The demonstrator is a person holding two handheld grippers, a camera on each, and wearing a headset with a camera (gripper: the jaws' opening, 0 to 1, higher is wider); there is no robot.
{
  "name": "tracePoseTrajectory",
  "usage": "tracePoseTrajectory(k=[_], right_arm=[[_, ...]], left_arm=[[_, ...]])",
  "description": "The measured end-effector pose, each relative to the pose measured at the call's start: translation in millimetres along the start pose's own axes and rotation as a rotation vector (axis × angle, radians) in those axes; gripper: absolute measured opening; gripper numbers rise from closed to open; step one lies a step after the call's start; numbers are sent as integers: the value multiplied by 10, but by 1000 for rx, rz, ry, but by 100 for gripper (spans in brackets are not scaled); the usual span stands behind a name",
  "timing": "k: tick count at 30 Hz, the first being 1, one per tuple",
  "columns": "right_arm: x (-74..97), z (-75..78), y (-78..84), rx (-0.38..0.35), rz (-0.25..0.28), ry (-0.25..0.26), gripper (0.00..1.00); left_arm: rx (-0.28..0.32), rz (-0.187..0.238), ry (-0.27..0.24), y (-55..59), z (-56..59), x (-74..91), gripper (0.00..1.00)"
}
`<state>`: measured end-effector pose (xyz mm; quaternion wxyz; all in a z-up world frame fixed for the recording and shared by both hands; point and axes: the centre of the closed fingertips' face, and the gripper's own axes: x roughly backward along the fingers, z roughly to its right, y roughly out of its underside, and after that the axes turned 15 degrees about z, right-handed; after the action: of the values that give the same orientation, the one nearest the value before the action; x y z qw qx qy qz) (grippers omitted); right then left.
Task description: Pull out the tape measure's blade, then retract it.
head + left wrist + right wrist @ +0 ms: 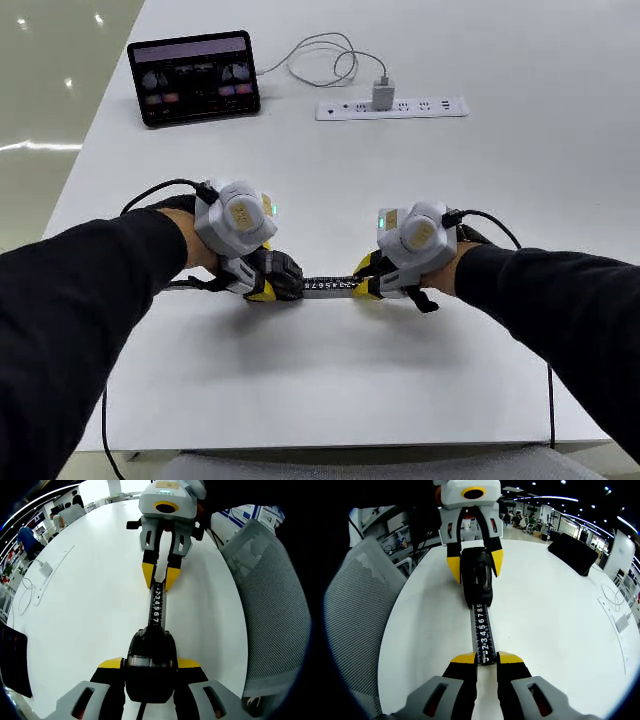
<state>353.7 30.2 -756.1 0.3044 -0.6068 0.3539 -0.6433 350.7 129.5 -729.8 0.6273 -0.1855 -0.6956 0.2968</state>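
1. Now the left claw (150,663) is clamped on the tape measure case (150,680), which sits on the table (90,605).
2. Opposite, the right claw (487,659) pinches the tip of the short drawn blade (480,627).
3. Likely thin, springy and slick, so grip its end firmly.

black plastic tape measure case (283,277) sits at 9 o'clock of its blade in head view. dark blade with white numerals (328,285) is partly out, straight, face-up, running toward 3 o'clock; numerals up to 9 readable.
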Motion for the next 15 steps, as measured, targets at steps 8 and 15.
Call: tracePoseTrajectory(k=[8, 15], right_arm=[[71, 0, 45, -21, 1, 4, 9], [144, -8, 99, -17, -4, 9, 9]], left_arm=[[1, 8, -3, -5, 5, 3, 33], [1, 11, -4, -10, 3, -1, 33]])
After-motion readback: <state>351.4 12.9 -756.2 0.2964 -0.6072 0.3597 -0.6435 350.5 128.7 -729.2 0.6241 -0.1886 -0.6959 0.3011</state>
